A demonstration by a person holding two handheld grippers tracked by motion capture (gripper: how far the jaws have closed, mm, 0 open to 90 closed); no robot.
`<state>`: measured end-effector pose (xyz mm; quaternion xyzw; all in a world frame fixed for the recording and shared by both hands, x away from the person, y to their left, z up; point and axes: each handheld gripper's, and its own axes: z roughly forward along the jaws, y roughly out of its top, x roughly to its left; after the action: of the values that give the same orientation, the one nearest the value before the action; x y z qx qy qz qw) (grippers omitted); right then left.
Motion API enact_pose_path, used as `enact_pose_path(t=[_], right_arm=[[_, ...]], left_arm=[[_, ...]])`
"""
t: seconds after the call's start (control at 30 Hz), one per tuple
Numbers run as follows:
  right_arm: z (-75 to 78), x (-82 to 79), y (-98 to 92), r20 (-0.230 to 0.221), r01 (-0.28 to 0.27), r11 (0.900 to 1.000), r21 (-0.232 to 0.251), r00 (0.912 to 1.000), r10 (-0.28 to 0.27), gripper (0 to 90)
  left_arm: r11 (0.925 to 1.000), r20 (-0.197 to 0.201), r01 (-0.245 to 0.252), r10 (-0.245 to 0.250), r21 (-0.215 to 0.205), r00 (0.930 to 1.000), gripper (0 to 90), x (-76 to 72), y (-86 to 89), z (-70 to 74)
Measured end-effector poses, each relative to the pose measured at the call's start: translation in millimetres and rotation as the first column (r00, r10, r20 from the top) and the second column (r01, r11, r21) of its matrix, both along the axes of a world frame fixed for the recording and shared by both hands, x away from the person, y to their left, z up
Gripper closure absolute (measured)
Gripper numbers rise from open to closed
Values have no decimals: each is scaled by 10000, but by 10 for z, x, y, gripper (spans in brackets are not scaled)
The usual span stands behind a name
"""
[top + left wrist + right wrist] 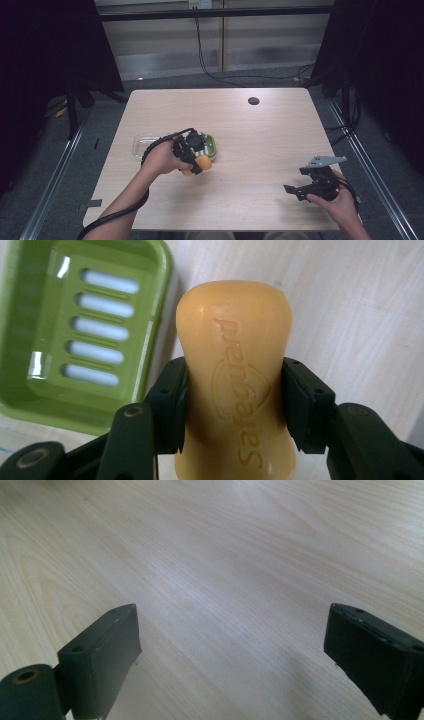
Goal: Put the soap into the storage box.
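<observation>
Table [260, 150], pale wood, one dark round mark at the far side; clear lid [142, 142] lying left of the dish, touching or nearly so; green dish [30, 340], slotted floor, sitting left of centre; soap [235, 375], orange, waisted, lettering stamped on its face, held just beside the dish's rim over bare wood, not yet in it. Left gripper [234, 405] clamped on the soap at its waist. Right gripper [230, 655] well apart at the near right corner, jaws wide, nothing between. To do the step well, I judge: carry soap over the slots, lay it level and lengthwise, lower until it rests, then release; slick bar may slip if tilted.
</observation>
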<state>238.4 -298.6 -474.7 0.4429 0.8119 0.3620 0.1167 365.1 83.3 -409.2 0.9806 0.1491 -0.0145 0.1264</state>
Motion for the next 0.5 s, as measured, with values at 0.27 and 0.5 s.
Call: enact_pose_path(t=[0.27, 0.5], right_arm=[[-3, 2, -6, -51, 18, 10000, -29, 10000, -18, 76], [-5, 2, -7, -53, 5, 10000, -48, 10000, -5, 76]], left_arm=[[9999, -55, -67, 68, 115, 10000, 495, 34, -14, 65], [9999, -74, -55, 56, 133, 10000, 495, 69, -21, 68]])
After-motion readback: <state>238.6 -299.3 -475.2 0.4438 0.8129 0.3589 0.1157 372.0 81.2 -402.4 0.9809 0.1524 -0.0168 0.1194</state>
